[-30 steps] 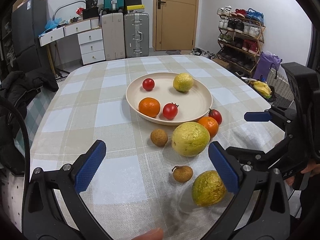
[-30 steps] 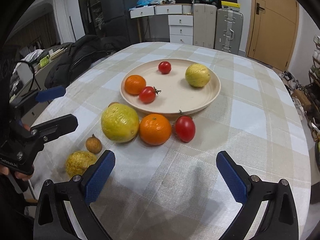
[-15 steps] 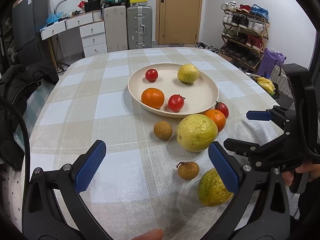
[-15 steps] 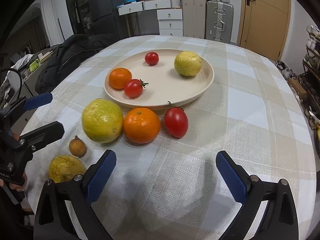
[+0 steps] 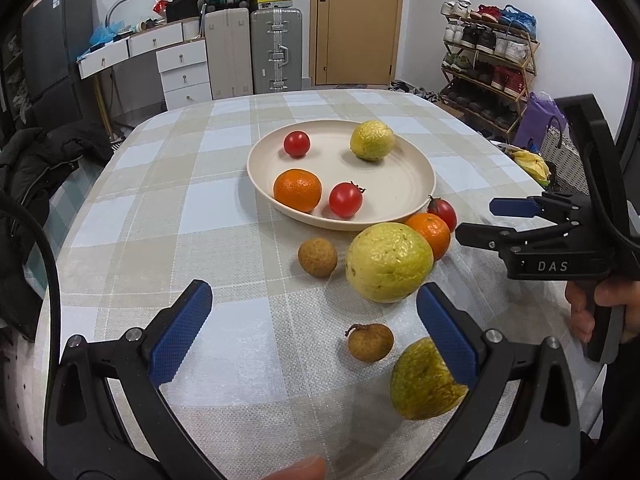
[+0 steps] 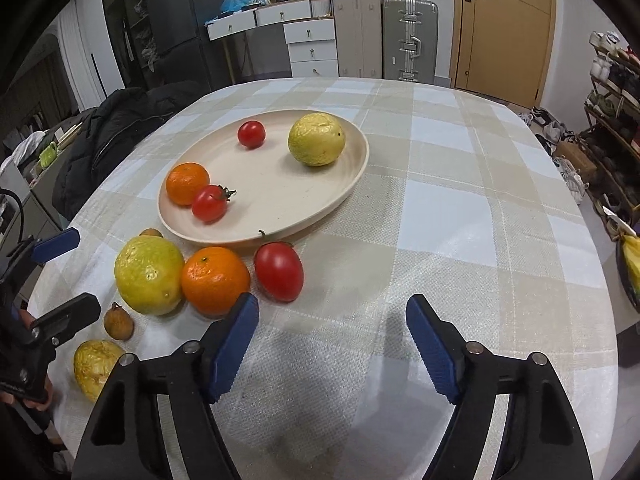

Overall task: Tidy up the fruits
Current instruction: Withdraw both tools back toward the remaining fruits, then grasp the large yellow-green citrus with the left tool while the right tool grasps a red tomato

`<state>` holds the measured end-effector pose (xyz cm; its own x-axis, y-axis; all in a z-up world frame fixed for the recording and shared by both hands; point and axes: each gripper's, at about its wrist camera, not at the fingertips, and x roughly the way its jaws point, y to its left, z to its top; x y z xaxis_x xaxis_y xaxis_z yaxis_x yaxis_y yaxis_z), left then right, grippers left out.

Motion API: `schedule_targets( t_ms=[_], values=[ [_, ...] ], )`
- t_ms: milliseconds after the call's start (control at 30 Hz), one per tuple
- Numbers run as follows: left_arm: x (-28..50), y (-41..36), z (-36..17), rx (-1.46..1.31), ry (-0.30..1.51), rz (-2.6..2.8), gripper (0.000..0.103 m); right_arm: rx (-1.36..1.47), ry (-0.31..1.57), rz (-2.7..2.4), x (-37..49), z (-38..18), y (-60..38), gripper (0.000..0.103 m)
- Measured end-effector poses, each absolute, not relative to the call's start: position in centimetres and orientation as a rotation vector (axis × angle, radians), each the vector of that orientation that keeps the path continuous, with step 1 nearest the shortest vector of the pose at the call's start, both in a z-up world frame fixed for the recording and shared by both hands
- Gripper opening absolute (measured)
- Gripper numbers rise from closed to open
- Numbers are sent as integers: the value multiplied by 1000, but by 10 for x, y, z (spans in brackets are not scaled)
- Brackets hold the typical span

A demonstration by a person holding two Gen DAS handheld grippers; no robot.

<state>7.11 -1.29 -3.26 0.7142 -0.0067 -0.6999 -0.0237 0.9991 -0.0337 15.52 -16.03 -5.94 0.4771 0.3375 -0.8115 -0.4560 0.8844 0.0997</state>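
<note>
A beige plate (image 5: pixel 416 162) (image 6: pixel 352 168) holds an orange, two tomatoes and a yellow-green fruit. On the cloth in front of it lie a large yellow-green fruit (image 5: pixel 389 262) (image 6: pixel 149 275), an orange (image 5: pixel 430 234) (image 6: pixel 215 280), a red tomato (image 5: pixel 442 212) (image 6: pixel 279 271), two brown longans (image 5: pixel 318 257) (image 5: pixel 370 342) and a small yellow-green fruit (image 5: pixel 424 380) (image 6: pixel 96 366). My left gripper (image 5: pixel 314 334) is open and empty above the cloth, the near longan between its fingers. My right gripper (image 6: pixel 332 340) is open and empty, just in front of the orange and tomato.
The table wears a checked cloth (image 6: pixel 460 216). A black jacket (image 5: pixel 36 160) lies off the left edge. Suitcases (image 5: pixel 256 52), drawers and a door stand behind. A shoe rack (image 5: pixel 488 68) stands at the right.
Both grippers have moved forward toward the fruit. The right gripper's jaws have narrowed somewhat and it has shifted toward the orange and tomato. No fruit has moved.
</note>
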Motion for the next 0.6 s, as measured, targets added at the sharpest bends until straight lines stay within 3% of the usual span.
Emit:
schedule_targets(
  t_ms=[433,600],
  values=[
    [75,-16,-38,-38,790,3,102,-213,953,505,160,-68,-141,60],
    [77,-16,-40,-39,792,3,102,-208,944,538,157,-67,-136,44]
  ],
)
